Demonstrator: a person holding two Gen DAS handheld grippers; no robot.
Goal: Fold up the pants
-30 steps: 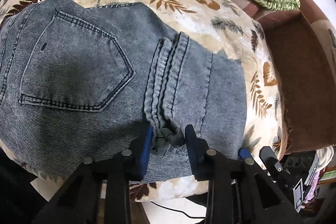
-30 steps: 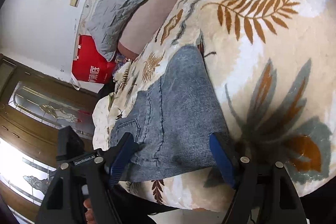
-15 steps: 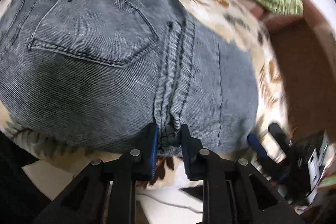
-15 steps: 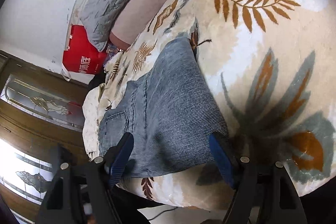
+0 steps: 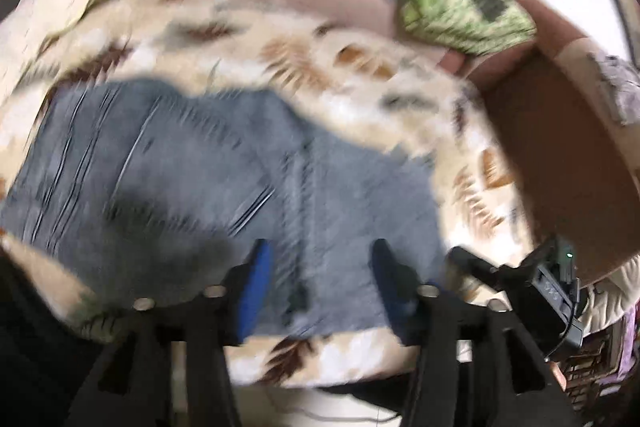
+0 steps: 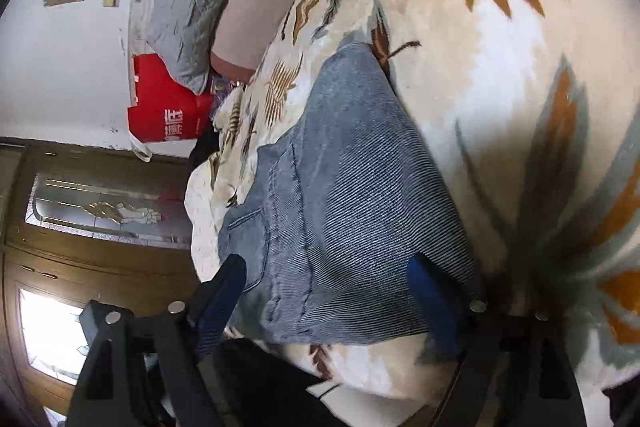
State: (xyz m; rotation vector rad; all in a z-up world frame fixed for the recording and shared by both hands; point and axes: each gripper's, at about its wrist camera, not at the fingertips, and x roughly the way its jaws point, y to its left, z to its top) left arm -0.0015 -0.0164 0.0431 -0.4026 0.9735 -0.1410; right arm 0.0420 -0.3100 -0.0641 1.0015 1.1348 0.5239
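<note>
Grey-blue denim pants (image 5: 200,187) lie folded and flat on a leaf-print blanket (image 5: 300,59). The left wrist view is motion-blurred. My left gripper (image 5: 320,271) is open, its blue pads apart above the pants' near edge, holding nothing. In the right wrist view the pants (image 6: 352,195) stretch away from me. My right gripper (image 6: 324,287) is open wide, its pads on either side of the pants' near end, close to the cloth without clamping it.
The blanket (image 6: 500,67) covers a sofa. A green patterned cloth (image 5: 460,11) and a grey quilted pillow (image 6: 192,3) lie at the back. A red bag (image 6: 160,107) stands by the wall. A brown armrest (image 5: 560,155) is at the right.
My left gripper was shut on the pants' seam ridge half a second ago; it has opened, let go and pulled back. My right gripper stayed open and edged closer over the pants.
</note>
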